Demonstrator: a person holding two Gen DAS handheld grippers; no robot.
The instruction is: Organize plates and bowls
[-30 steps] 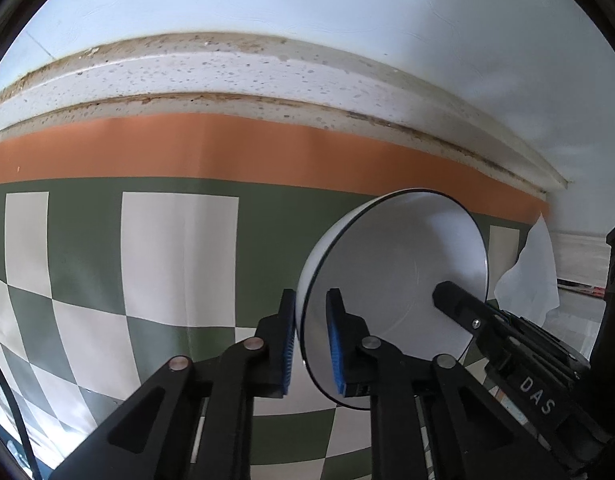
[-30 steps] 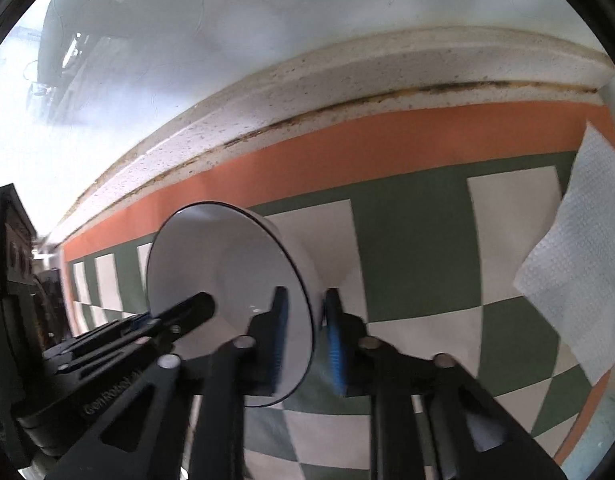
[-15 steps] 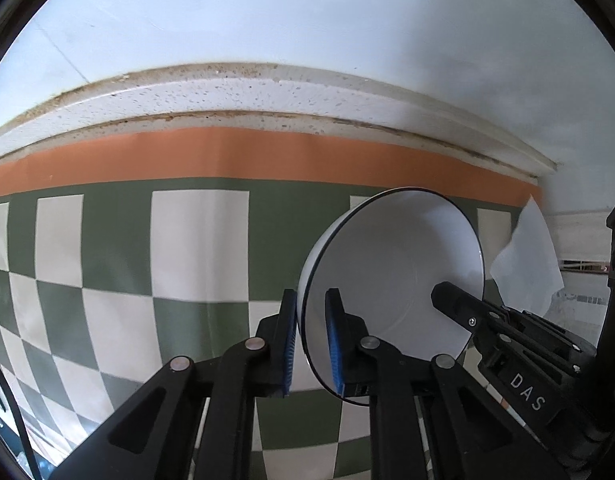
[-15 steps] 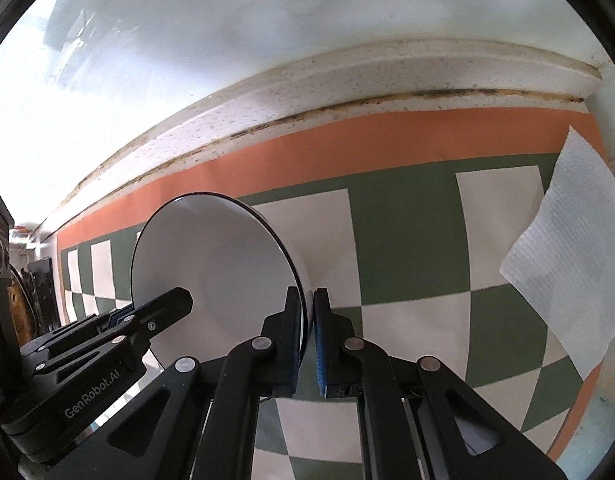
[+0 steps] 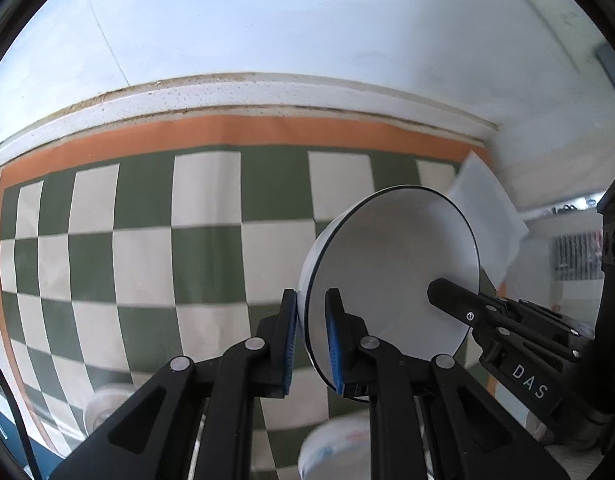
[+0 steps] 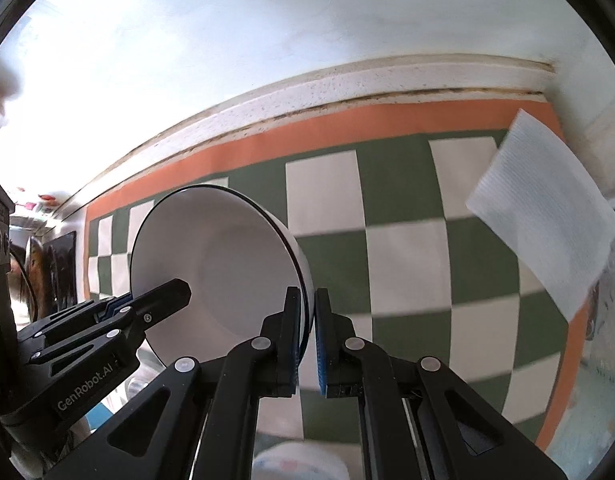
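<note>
A green-and-white checkered cloth with an orange border (image 5: pixel 155 248) covers the flat surface and runs up to a speckled off-white raised ledge (image 5: pixel 267 96). Behind the ledge stands a plain pale wall (image 6: pixel 267 32), brightly lit and washed out toward the left in the right wrist view. A white ribbed paper towel (image 6: pixel 547 216) lies near the cloth's far corner.

Glossy white bowl (image 5: pixel 391 276), smooth like glazed ceramic, thin dark rim. Matt checked cloth (image 5: pixel 147 248) in green, cream and orange lies beneath. The paper towel (image 6: pixel 547 216) looks ribbed and soft. Gripper fingers (image 5: pixel 267 344) are matt black plastic with ridged blue pads (image 5: pixel 333 354).
</note>
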